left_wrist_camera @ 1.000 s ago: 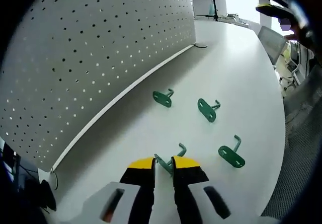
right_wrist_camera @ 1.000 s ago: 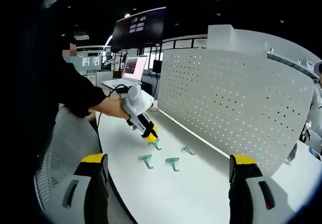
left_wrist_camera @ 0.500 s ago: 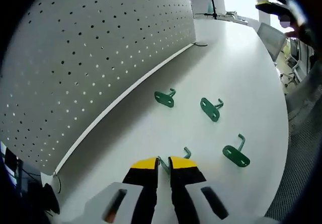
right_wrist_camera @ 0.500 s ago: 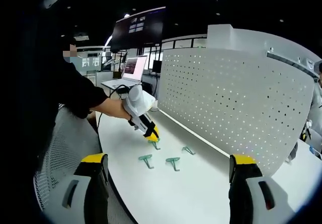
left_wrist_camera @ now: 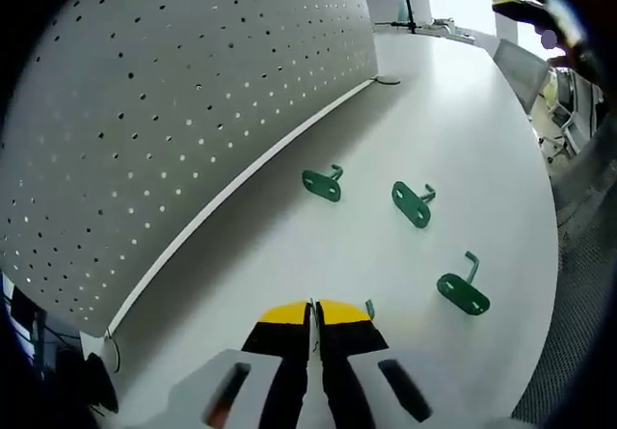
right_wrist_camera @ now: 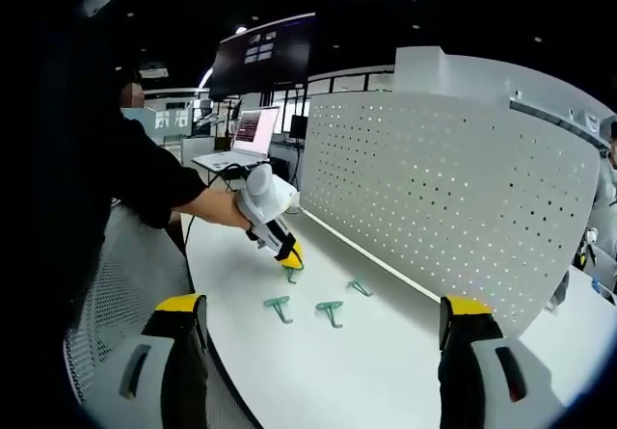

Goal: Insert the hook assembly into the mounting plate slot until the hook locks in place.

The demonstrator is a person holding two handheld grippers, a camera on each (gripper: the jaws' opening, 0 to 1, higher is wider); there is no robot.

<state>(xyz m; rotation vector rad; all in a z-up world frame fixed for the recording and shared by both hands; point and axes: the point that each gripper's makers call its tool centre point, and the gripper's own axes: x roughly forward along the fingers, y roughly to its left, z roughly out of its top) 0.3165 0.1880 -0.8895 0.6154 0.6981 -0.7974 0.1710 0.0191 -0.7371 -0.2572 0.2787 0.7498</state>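
- Left claw: seen in the left gripper view, its two yellow-tipped jaws are pressed almost together on a green hook, of which a thin edge shows between the tips and a bent end shows just to their right.
- The same left claw appears in the right gripper view, held in a person's hand, tilted down toward the white tabletop, with the green hook at its tip, at or just above the surface; contact cannot be told.
- Right claw: in the right gripper view its jaws stand wide apart at the lower left and lower right, with nothing between them.
- Three more green hooks lie loose on the tabletop in the left gripper view: one nearest the pegboard, one in the middle, one farther from the board. All are well apart from each other and from the held hook.
- White perforated pegboard: the mounting plate, standing upright along the far edge of the tabletop; in the right gripper view the pegboard rises behind the hooks. No hook touches it.
- Background, right gripper view: an open laptop on a farther surface and a dark wall screen above it.
- A person's dark sleeve reaches in from the left of the right gripper view.
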